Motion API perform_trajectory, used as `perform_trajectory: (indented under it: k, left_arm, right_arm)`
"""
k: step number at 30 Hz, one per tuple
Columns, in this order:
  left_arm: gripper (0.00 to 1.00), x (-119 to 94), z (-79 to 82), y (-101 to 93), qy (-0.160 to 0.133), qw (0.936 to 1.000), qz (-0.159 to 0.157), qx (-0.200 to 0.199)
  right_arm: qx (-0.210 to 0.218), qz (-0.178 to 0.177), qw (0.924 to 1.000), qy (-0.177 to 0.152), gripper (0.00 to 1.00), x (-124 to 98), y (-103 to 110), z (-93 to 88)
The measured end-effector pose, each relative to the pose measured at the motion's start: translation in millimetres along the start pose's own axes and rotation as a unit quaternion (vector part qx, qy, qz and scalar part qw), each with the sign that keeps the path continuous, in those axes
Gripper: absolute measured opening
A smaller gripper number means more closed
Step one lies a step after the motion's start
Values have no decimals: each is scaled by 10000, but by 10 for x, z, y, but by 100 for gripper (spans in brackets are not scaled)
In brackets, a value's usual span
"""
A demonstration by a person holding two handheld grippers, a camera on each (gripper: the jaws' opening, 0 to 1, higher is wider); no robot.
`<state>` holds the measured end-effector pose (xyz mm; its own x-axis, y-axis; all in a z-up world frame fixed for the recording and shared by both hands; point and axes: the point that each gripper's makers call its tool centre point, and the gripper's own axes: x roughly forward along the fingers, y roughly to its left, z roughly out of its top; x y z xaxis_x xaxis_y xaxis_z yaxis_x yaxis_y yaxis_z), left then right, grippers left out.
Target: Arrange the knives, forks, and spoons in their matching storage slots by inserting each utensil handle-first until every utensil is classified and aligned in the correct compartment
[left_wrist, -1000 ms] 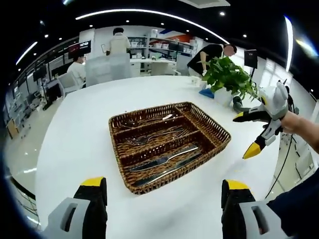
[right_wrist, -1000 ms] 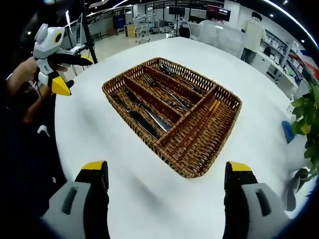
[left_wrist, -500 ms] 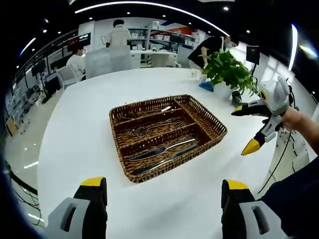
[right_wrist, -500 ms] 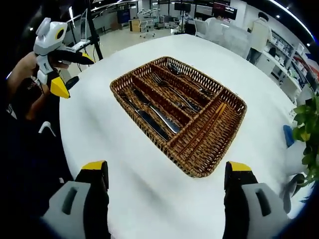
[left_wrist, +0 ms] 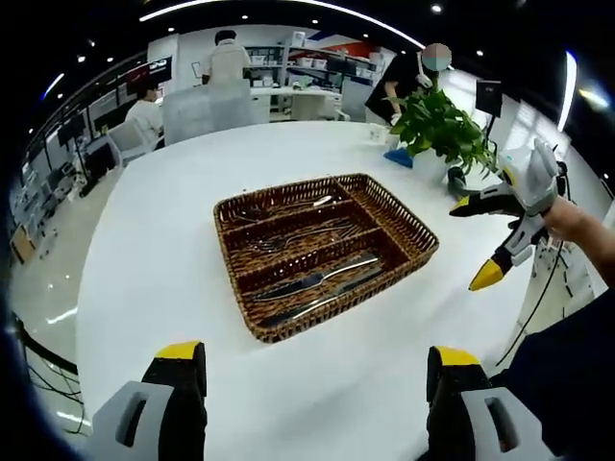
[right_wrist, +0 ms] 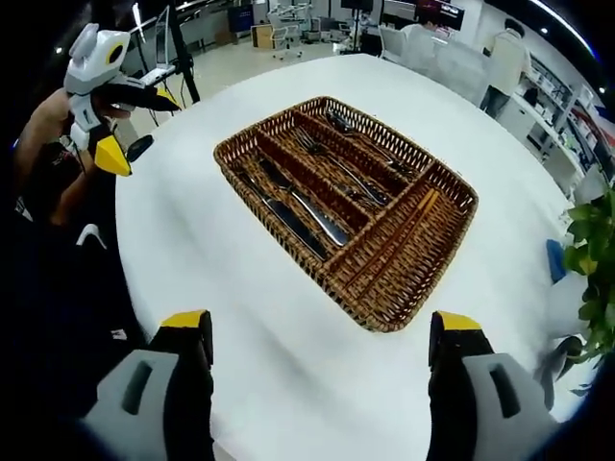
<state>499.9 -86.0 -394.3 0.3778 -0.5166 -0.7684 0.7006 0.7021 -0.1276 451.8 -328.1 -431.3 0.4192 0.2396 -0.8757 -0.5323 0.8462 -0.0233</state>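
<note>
Both grippers, left [left_wrist: 317,408] and right [right_wrist: 322,384], gape empty; wicker tray [left_wrist: 415,261] looks sorted (check alignment from above).

An open-plan office or lab is showing here: ceiling spotlights are shining over a large white round table [left_wrist: 144,250], people [left_wrist: 223,60] are working at desks and shelving [left_wrist: 317,82] beyond its far edge, and monitors [right_wrist: 447,12] are glowing along the walls.

In the left gripper view, the right gripper [left_wrist: 492,240] now sits slightly further toward 3 o'clock. In the right gripper view, the left gripper [right_wrist: 130,130] sits slightly higher toward 10 o'clock. Nothing in the brown wicker tray [left_wrist: 404,223] has shifted.
</note>
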Motion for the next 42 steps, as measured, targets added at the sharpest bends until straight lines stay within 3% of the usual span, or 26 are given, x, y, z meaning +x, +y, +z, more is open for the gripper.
perform_trajectory:
  k: [12, 21, 29, 42]
  left_arm:
    - [100, -17, -75, -53, 10, 10000, -14, -37]
    - [100, 5, -119, -175, 84, 9998, -143, 137]
    - [100, 5, -47, -228, -76, 9996, -223, 167]
    - [100, 1, 57, -148, -274, 9995, -123, 135]
  right_arm:
    - [-13, -24, 9999, -119, 94, -7, 31, 108]
    - [79, -56, 9998, -187, 93, -37, 74, 63]
    - [226, -49, 9994, -258, 93, -54, 100, 11]
    - [319, -34, 9988, -372, 92, -56, 87, 21]
